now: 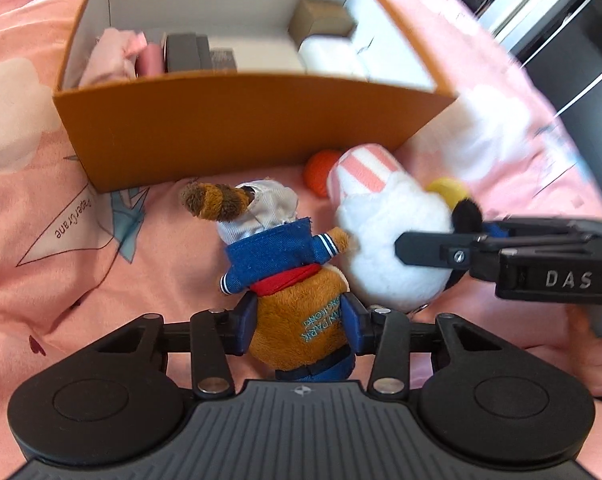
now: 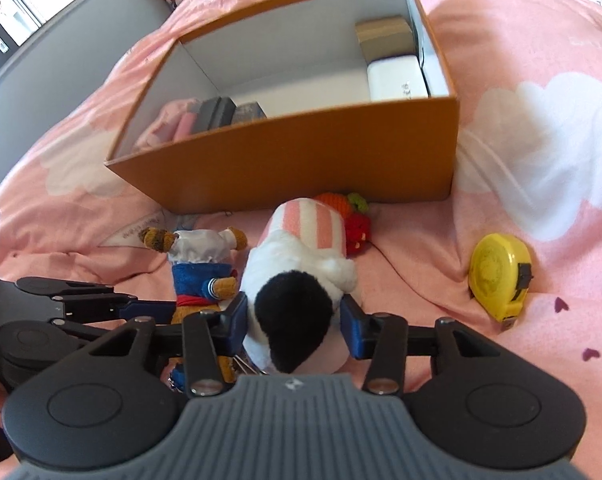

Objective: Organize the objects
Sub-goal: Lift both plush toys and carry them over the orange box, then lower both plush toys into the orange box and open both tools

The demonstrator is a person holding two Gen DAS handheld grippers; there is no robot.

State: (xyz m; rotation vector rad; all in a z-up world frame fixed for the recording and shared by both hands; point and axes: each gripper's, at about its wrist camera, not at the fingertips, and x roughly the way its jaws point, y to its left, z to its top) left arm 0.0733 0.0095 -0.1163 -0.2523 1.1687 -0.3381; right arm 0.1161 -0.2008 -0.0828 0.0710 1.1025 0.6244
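My left gripper [image 1: 301, 330] is shut on a brown plush animal [image 1: 301, 332] in a blue jacket and white hood, lying on the pink bedsheet. It also shows in the right wrist view [image 2: 203, 276]. My right gripper [image 2: 295, 322] is shut on a white plush toy [image 2: 297, 292] with a black ear and pink-striped hat, beside the brown one. The white plush also shows in the left wrist view [image 1: 385, 240], with my right gripper [image 1: 433, 250] coming in from the right. An open orange box [image 2: 301, 164] stands just beyond both toys.
The box [image 1: 237, 120] holds pink cloth [image 1: 109, 56], dark boxes [image 1: 185, 52], a brown carton [image 1: 321, 20] and a white case [image 2: 397, 78]. A yellow tape measure [image 2: 499, 276] lies at right. Orange and red crochet toys [image 2: 353, 216] sit against the box. A grey wall is at left.
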